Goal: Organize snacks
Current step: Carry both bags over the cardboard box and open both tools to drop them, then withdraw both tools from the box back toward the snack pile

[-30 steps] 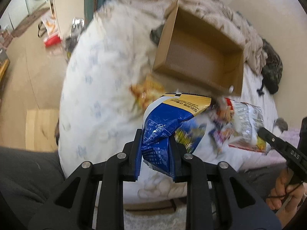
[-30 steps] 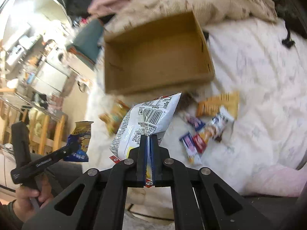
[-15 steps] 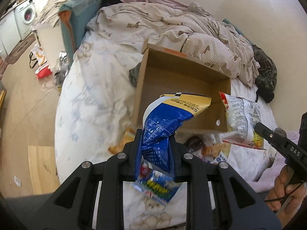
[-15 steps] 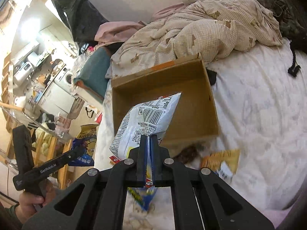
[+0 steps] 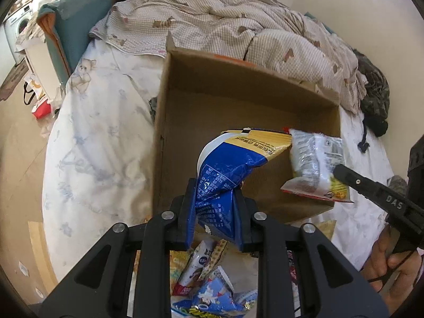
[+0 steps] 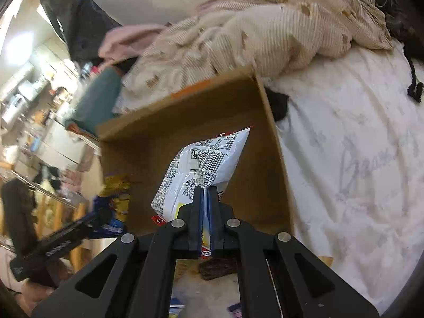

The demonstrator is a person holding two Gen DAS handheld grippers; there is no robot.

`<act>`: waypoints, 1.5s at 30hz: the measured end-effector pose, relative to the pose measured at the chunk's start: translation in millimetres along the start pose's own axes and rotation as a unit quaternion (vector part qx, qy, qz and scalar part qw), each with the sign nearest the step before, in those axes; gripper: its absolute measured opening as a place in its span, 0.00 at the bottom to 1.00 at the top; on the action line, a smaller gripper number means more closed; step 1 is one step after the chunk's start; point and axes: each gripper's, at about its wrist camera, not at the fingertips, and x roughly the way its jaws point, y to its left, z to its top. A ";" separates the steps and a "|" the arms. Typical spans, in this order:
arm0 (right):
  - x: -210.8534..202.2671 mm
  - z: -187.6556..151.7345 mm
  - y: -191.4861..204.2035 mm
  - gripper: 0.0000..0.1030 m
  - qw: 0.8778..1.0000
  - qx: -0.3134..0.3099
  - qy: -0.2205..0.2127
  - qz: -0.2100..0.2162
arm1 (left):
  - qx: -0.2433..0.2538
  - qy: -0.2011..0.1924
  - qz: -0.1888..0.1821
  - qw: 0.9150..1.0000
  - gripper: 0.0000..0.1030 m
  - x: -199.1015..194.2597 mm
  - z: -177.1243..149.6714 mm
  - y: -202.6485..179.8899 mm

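An open cardboard box (image 5: 185,100) lies on the bed; it also shows in the right wrist view (image 6: 265,175). My left gripper (image 5: 215,206) is shut on a blue and yellow snack bag (image 5: 228,164), held over the box's near part. My right gripper (image 6: 205,212) is shut on a white snack bag (image 6: 201,164) with a barcode, also held over the box. That white bag (image 5: 315,159) shows at the right in the left wrist view, and the blue bag (image 6: 116,201) shows at the left in the right wrist view. Several small snack packets (image 5: 206,278) lie on the sheet below the left gripper.
A crumpled checked blanket (image 5: 238,26) lies behind the box. A teal headboard or cushion (image 5: 76,18) stands at the bed's left end. Dark clothing (image 5: 376,100) lies at the right. A brown packet (image 6: 217,267) lies just before the box. Floor with clutter (image 5: 37,100) is at the left.
Both grippers have moved forward with their bags, toward and over the box. The box now fills more of each view; the loose packets have slid under the grippers.
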 end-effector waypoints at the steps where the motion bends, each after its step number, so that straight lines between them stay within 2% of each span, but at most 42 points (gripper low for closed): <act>1: 2.4 -1.5 -0.5 0.04 1.000 -0.002 0.002 -0.002 | 0.002 -0.002 0.003 1.000 0.20 2.2 -1.1 -1.3; 7: 17.1 -5.6 -1.2 0.04 1.000 -0.014 0.020 -0.015 | 0.001 0.009 0.001 1.000 0.20 21.8 -4.8 3.8; 16: 25.5 -4.4 6.7 0.04 0.999 -0.020 0.023 -0.025 | -0.006 -0.008 0.005 1.000 0.21 19.1 0.3 6.4; 19: 25.6 -2.1 11.1 0.08 0.999 -0.026 0.018 -0.033 | 0.004 -0.017 0.007 1.000 0.21 17.0 0.2 4.2; 22: 24.8 0.4 12.3 0.09 0.999 -0.028 0.012 -0.046 | 0.015 -0.024 0.009 1.000 0.26 14.8 -0.4 1.8; 24: 24.5 2.4 11.9 0.15 0.998 -0.029 0.010 -0.055 | 0.016 -0.027 0.011 0.999 0.47 12.8 -0.3 0.9; 25: 23.6 3.3 11.1 0.31 0.998 -0.030 0.008 -0.062 | 0.015 -0.032 0.011 0.999 0.54 10.7 -0.3 0.6; 26: 22.6 4.2 10.7 0.56 0.997 -0.029 0.005 -0.070 | 0.013 -0.036 0.010 0.999 0.66 8.3 -0.2 0.4; 27: 20.2 4.8 9.9 0.66 0.997 -0.025 0.000 -0.077 | 0.013 -0.041 0.009 0.999 0.75 5.6 0.0 0.2; 28: 15.1 5.5 8.1 0.76 0.997 -0.019 -0.015 -0.076 | 0.014 -0.046 0.008 0.999 0.78 2.7 0.5 -0.6; 33: 8.8 8.3 9.6 0.76 0.997 -0.021 -0.026 -0.072 | 0.025 -0.062 0.007 0.998 0.80 -5.8 1.2 -2.3; 40: 8.6 7.9 19.7 0.76 0.997 -0.037 -0.024 -0.063 | -0.010 -0.054 0.013 0.998 0.80 -2.5 2.4 14.2; 45: 5.5 8.6 21.6 0.76 0.997 -0.040 -0.029 -0.062 | -0.008 -0.058 0.018 0.998 0.80 -4.8 0.1 15.7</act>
